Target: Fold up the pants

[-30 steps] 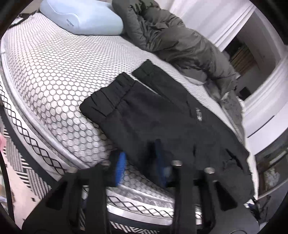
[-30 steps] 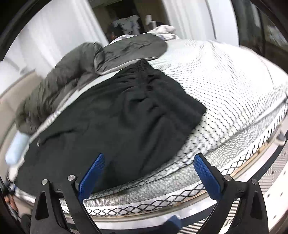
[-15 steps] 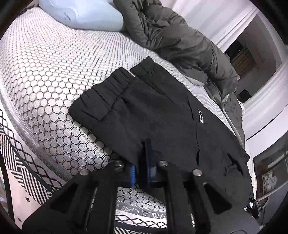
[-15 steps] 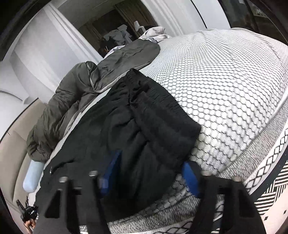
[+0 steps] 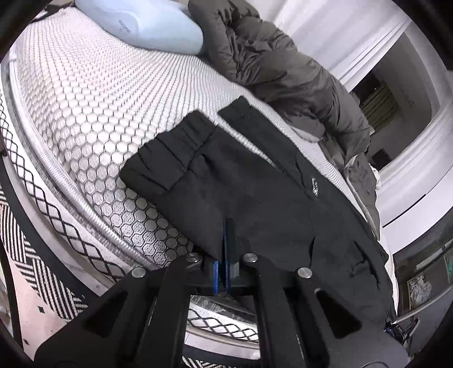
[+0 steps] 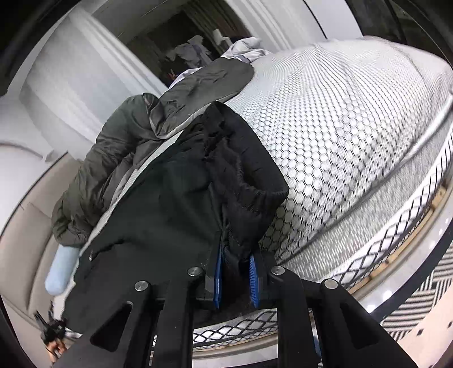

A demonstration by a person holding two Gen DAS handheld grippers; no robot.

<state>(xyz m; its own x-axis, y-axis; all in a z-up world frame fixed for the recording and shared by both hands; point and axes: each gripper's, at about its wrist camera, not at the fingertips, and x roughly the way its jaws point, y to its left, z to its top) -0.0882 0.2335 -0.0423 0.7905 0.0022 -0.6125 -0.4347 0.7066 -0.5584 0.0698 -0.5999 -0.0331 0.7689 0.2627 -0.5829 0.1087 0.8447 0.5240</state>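
Two grips set on black pants, flat near mattress front edge. Left gripper clamped tight on hem-side fabric; right gripper, jaws just narrowing, pinches bunched waistband. Step: grasping edge. Next, judged: lift both evenly, carry fold over toward grey duvet beyond pants.

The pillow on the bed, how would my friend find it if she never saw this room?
Start at the big white mattress with the honeycomb pattern. Look to its far end, past the black fabric pants. The smooth, puffy pale blue pillow lies there beside the rumpled dark grey quilted jacket; it is the only light blue thing.
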